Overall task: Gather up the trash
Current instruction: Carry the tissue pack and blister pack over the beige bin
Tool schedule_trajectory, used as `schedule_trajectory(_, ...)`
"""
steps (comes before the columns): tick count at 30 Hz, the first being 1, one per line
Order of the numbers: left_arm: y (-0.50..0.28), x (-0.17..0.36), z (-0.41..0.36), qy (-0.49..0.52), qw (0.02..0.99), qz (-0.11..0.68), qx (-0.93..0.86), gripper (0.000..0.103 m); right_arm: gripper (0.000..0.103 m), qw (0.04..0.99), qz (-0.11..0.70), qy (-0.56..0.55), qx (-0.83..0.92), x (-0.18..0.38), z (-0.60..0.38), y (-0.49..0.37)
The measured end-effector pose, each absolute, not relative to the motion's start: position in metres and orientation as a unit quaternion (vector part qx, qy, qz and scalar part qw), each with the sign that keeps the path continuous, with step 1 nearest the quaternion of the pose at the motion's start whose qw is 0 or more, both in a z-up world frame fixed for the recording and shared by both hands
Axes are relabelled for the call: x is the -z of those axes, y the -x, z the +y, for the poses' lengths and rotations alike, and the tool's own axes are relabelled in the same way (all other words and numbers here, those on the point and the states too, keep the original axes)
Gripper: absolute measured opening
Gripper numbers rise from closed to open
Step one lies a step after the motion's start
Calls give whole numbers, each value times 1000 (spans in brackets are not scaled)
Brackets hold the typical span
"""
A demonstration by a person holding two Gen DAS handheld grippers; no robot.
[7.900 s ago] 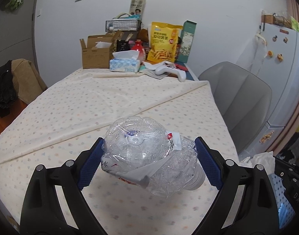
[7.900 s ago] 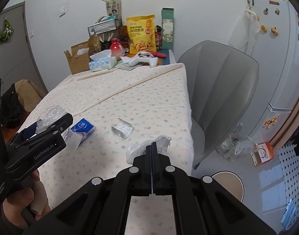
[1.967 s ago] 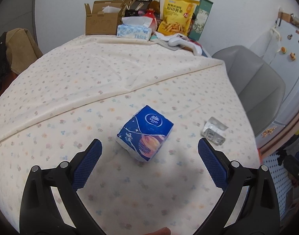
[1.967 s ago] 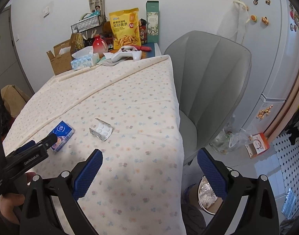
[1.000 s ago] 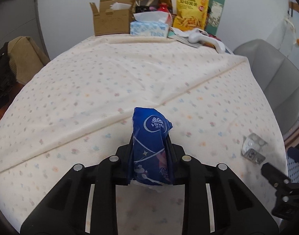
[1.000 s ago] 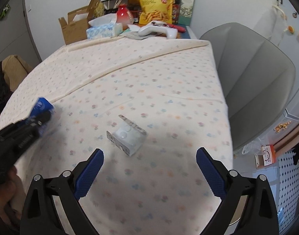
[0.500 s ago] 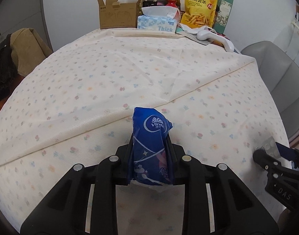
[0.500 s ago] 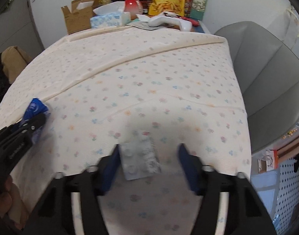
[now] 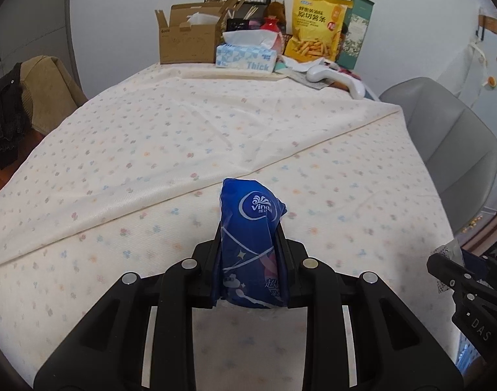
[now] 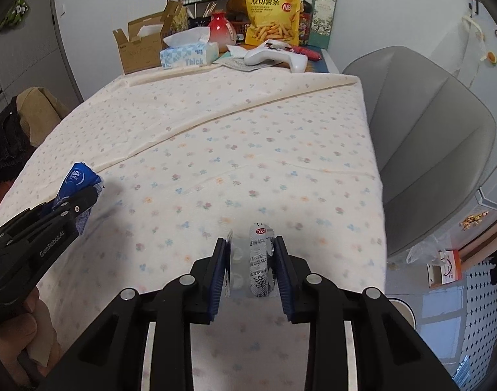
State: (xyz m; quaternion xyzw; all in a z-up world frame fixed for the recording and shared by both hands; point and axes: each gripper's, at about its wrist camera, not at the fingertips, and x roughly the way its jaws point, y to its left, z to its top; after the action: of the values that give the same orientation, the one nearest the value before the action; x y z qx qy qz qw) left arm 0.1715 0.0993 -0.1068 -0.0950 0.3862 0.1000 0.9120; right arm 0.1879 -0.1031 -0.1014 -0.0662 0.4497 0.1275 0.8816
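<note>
Above the flower-print tablecloth [image 9: 170, 150], the left gripper [image 9: 249, 254] was clamped on a blue tissue packet [image 9: 250, 228], which stood squeezed between the two pads with its crumpled top, printed with a white logo, sticking out past the fingertips and clear of the cloth. In the right wrist view the same packet [image 10: 77, 182] showed at the left edge, pinched in that gripper's black fingers above the near-left part of the table, with the person's hand [image 10: 17, 335] wrapped around the handle below.

The right gripper [image 10: 252, 257] had just been closing, and its blue pads now pressed on a bent silver blister pack [image 10: 259, 260]; the pack's printed foil side faced the right pad, a clear bubbled flap lay against the left pad, and it stood folded between them. It was held over the near-right part of the cloth, close to the table's edge. In the left wrist view the right gripper's black finger [image 9: 457, 273] appeared at the far right with a bit of the foil beside it.

At the far end of the table stood an open cardboard box [image 10: 140, 45], a tissue box [image 10: 188, 53], a red vase [image 10: 221, 29], a yellow snack bag [image 10: 272, 16], a green carton [image 10: 325, 9] and a white game controller [image 10: 276, 57]. A grey chair [image 10: 424, 123] stood just beside the table's right edge
</note>
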Motion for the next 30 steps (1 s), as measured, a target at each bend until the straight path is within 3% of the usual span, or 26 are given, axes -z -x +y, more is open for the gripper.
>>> schedule_trajectory(30,-161,72,-59,27,930,365,23,27,29,910,413,-22,-19,65,-261,-132)
